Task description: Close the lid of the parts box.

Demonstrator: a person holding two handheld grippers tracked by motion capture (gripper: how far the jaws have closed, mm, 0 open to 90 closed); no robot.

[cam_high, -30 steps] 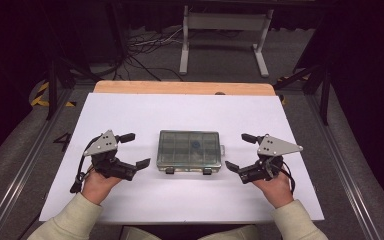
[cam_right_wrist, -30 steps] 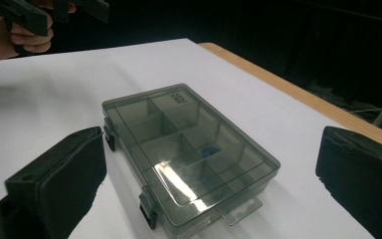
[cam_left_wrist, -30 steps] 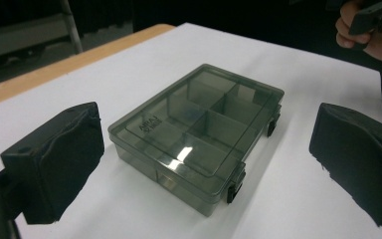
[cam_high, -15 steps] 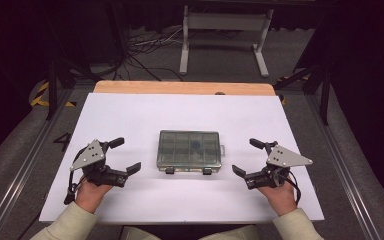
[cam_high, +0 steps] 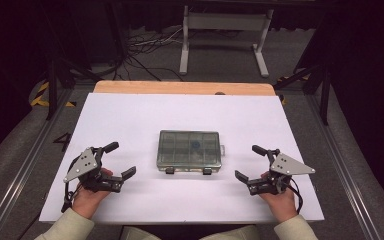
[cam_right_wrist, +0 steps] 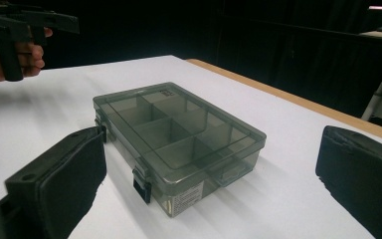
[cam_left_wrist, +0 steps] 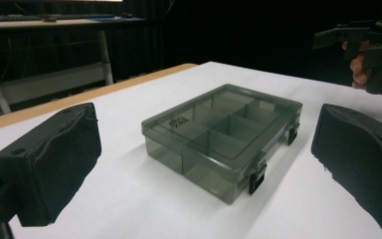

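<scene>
A closed smoky-clear compartment box [cam_high: 189,149] with two black latches on its near side lies flat in the middle of the white table top [cam_high: 180,112]. My left gripper [cam_high: 121,160] rests to its left, open and empty, with its jaws pointing toward the box. On the other side, my right gripper [cam_high: 248,162] stands open and empty too. Each is about a hand's width from the box. In the left gripper view the box [cam_left_wrist: 224,134] lies ahead between the wide-open pads [cam_left_wrist: 54,159]. The right gripper view shows the box [cam_right_wrist: 179,134] the same way, between its pads [cam_right_wrist: 363,174].
A wooden strip [cam_high: 180,88] borders the table's far edge. Beyond it stand a metal frame [cam_high: 225,30] and floor cables [cam_high: 145,45]. Metal rails run along both sides of the table. In the right gripper view, the left hand and gripper [cam_right_wrist: 20,25] show far off.
Both grippers have drawn outward from the box and toward the near edge. Their jaws have stayed open, and the box has not moved.
</scene>
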